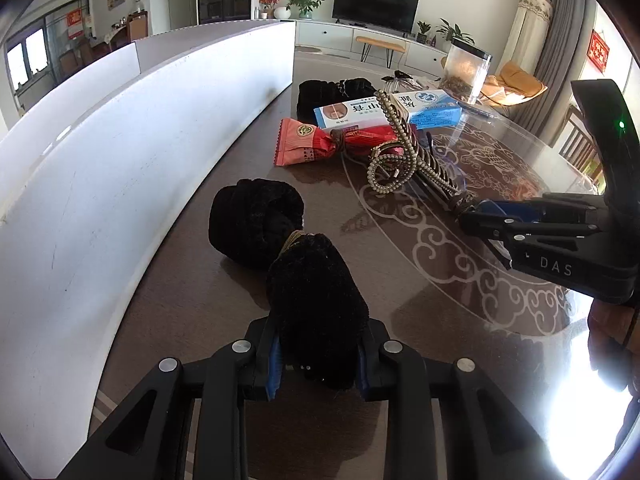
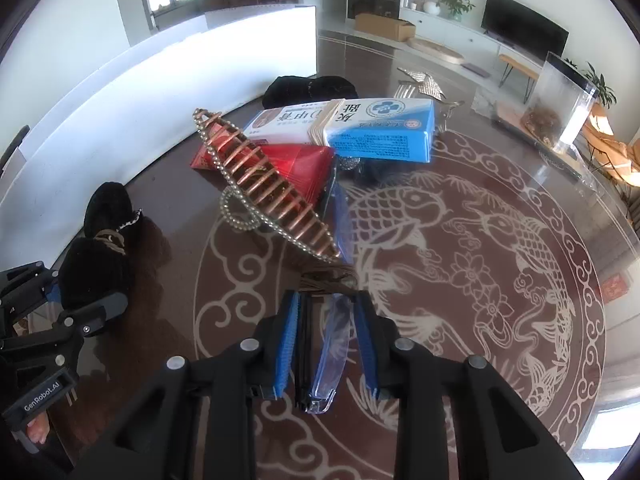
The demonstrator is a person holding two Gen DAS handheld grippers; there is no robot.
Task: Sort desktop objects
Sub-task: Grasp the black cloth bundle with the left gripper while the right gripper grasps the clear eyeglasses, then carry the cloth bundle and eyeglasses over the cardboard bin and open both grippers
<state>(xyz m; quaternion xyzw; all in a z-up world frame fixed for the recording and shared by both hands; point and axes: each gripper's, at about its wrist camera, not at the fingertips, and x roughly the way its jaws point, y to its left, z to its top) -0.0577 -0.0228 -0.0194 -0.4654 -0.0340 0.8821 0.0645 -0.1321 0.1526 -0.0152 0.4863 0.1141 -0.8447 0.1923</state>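
Left wrist view: the left gripper (image 1: 318,360) is clamped on one end of a black velvet hair tie (image 1: 296,264) lying on the table (image 1: 460,280) beside the white partition (image 1: 120,140). The right gripper (image 2: 326,344) is closed on the end of a beaded hair comb (image 2: 264,184), which rests on the red packet (image 2: 304,164) and blue-white box (image 2: 360,128). A clear jar (image 1: 466,70) holds brownish dried material.

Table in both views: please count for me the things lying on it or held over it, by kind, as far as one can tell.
Black fuzzy hair bows: 2
Beaded hair clip: 1
Blue-and-white box: 1
Red packet: 1
Clear jar: 1
Clear blue item, kind unclear: 1
Silver item at the back, kind unclear: 1
Total: 8
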